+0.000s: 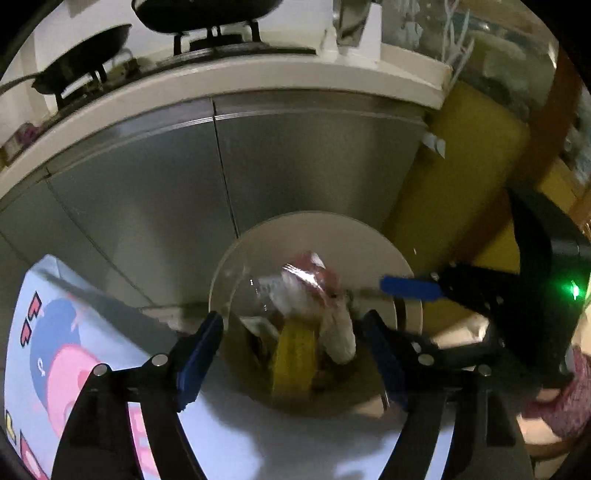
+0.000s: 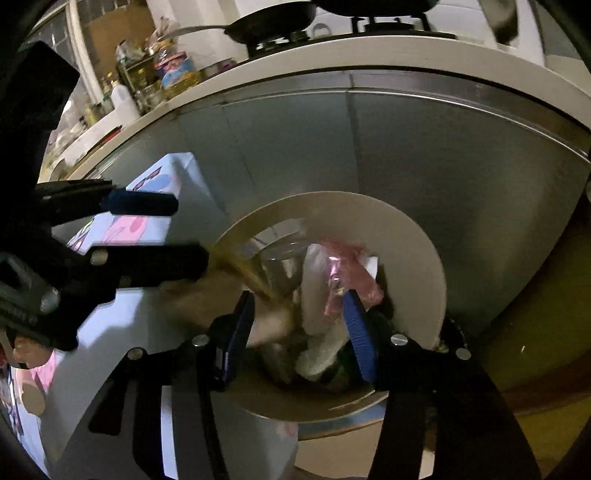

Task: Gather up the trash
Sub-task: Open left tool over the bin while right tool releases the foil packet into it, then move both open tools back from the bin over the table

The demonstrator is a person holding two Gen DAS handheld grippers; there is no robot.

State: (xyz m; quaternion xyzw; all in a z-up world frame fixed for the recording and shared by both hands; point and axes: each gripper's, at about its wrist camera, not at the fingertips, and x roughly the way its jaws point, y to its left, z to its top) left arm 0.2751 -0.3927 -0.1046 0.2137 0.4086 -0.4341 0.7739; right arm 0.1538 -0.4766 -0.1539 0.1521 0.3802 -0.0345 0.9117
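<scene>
A round trash bin with a wide white rim (image 1: 332, 229) (image 2: 417, 251) stands on the floor before a steel cabinet. Inside lie a red-and-white wrapper (image 1: 310, 280), a yellow piece (image 1: 291, 362), and white and pink plastic trash (image 2: 343, 273). My left gripper (image 1: 291, 354) is open and empty above the bin's mouth. My right gripper (image 2: 299, 328) is open and empty over the bin too; it shows in the left wrist view (image 1: 410, 288) at the right. The left gripper shows in the right wrist view (image 2: 147, 206) at the left.
A light blue cartoon-printed box (image 1: 74, 350) (image 2: 147, 221) stands left of the bin. The steel cabinet front (image 1: 258, 166) is behind it, with pans on a stove (image 1: 207, 22) above. A yellow surface (image 1: 461, 166) and brown wooden frame are at the right.
</scene>
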